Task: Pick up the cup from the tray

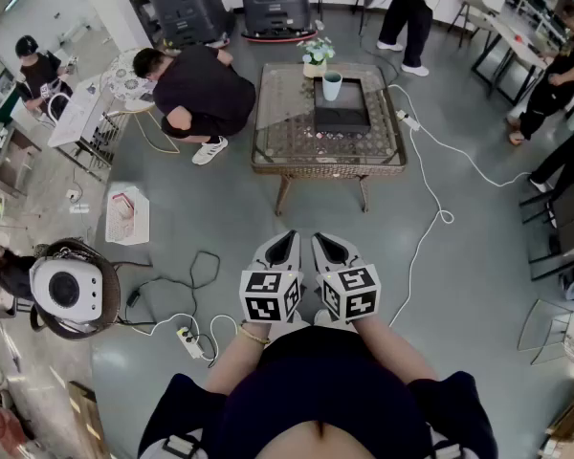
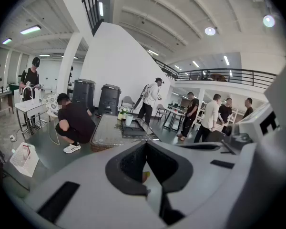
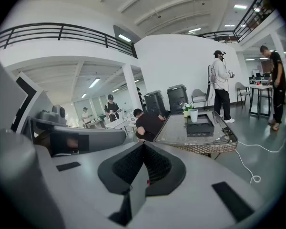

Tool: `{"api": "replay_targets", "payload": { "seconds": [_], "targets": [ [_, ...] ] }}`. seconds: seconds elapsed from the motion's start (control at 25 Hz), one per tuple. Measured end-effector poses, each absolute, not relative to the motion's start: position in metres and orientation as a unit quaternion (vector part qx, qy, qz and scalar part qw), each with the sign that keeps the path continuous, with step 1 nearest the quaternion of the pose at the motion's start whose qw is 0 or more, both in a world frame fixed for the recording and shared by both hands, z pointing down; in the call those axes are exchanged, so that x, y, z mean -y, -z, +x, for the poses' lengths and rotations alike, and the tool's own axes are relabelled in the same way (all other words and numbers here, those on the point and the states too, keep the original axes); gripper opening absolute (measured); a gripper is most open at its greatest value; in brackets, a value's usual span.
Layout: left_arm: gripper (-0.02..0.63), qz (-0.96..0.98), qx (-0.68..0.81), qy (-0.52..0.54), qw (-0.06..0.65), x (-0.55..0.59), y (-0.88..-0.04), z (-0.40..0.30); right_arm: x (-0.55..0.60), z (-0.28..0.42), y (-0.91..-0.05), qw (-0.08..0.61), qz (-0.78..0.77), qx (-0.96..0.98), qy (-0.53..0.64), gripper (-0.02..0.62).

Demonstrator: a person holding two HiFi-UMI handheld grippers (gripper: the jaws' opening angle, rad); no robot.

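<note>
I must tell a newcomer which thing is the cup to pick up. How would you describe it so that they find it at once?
Look for the low wicker coffee table with a glass top in the middle of the room. A black tray lies on it, and the cup stands at the tray's far end. It is plain and pale, unlike the flower pot beside it, which holds white flowers.

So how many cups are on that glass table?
1. The pale tapered cup stands at the far left corner of the dark rectangular tray, next to the small flower pot. No other cup shows.
</note>
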State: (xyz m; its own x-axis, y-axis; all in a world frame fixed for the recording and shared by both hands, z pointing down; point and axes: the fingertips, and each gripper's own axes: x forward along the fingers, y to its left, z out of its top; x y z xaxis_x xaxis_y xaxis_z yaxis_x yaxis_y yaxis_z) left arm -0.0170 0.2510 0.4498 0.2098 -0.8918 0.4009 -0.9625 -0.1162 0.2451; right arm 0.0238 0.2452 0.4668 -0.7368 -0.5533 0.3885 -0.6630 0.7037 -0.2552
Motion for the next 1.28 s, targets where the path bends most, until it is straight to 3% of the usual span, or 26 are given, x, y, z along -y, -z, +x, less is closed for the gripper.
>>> {"api": "replay_targets", "payload": {
  "seconds": [1.28],
  "targets": [
    [0.008, 0.743, 0.622, -0.082, 0.234, -0.263, -0.459, -0.054, -0.259, -0.013, -0.475, 0.145, 0.327, 0.913, -0.196, 0.011]
  ]
}}
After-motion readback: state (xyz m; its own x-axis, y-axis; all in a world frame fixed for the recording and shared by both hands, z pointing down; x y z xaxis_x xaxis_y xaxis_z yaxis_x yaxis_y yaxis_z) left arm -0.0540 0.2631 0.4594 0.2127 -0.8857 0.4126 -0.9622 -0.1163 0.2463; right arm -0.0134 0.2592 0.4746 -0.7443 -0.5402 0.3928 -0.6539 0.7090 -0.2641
